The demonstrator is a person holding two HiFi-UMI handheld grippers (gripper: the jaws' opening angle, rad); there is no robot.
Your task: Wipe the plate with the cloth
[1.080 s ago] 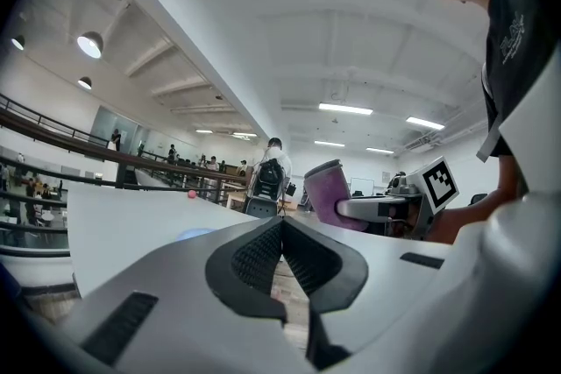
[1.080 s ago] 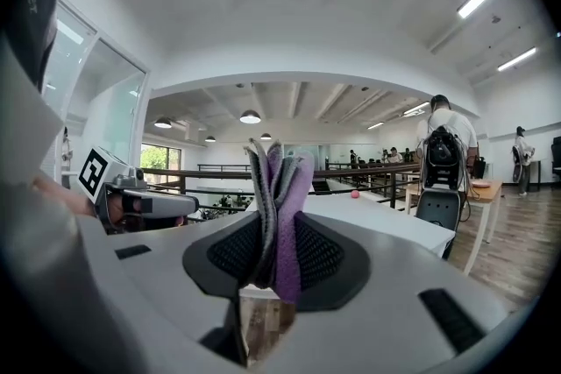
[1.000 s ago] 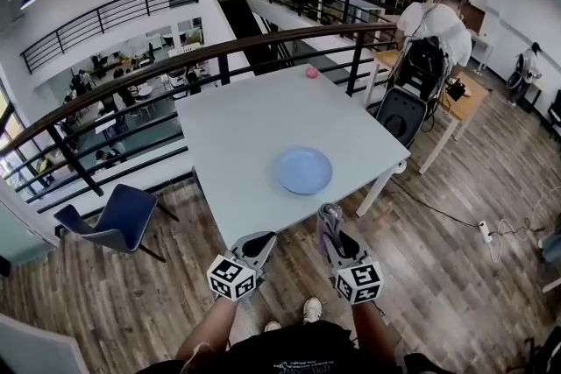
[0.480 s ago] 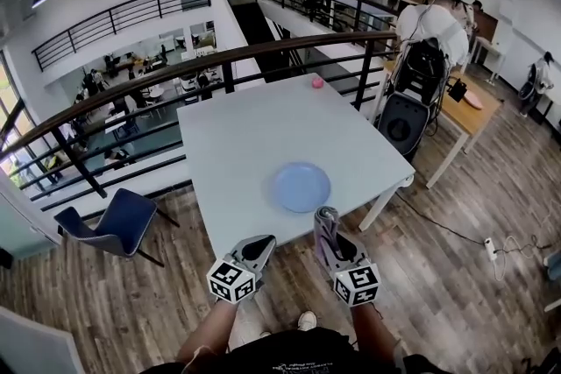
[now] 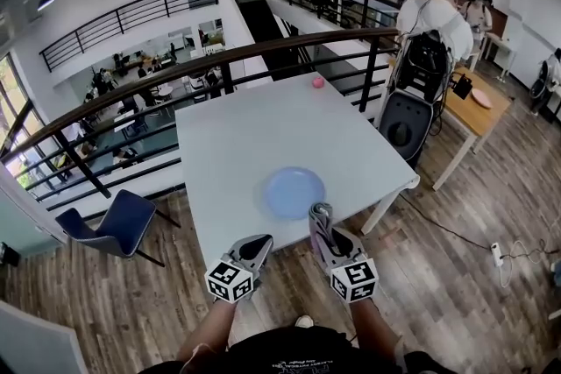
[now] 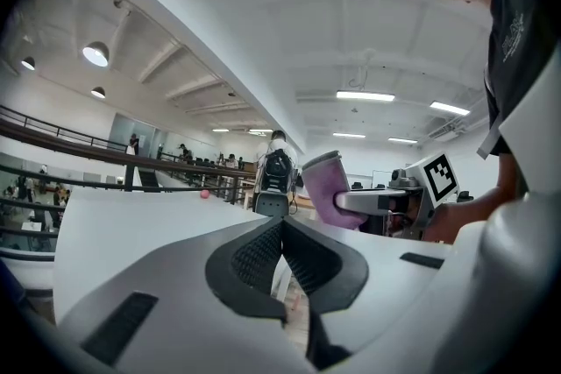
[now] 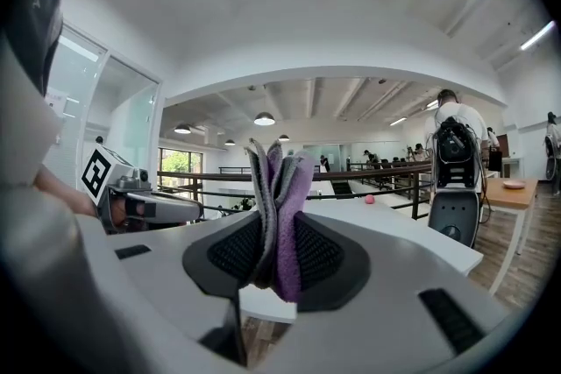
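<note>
A light blue plate (image 5: 294, 192) lies on the white table (image 5: 237, 136) close to its near edge. My right gripper (image 5: 321, 217) hovers just in front of that edge, shut on a folded purple and grey cloth (image 7: 279, 206) that sticks up between its pads; the cloth (image 5: 319, 218) reaches almost to the plate's near rim. My left gripper (image 5: 259, 243) hangs lower left of the plate, off the table, its jaws shut with nothing between them. In the left gripper view, my left gripper (image 6: 282, 228) looks past the cloth (image 6: 329, 187) held at its right.
A small pink ball (image 5: 317, 82) rests near the table's far edge. A dark railing (image 5: 219, 57) runs behind the table, above an open lower floor. A blue chair (image 5: 121, 221) stands at the left. A person with a backpack (image 5: 429, 52) stands at the right beside a wooden table (image 5: 478, 105).
The view has shifted so the table and plate sit slightly farther left and closer to my grippers. The cloth tip now lies nearer the plate's rim. Both grippers keep their state.
</note>
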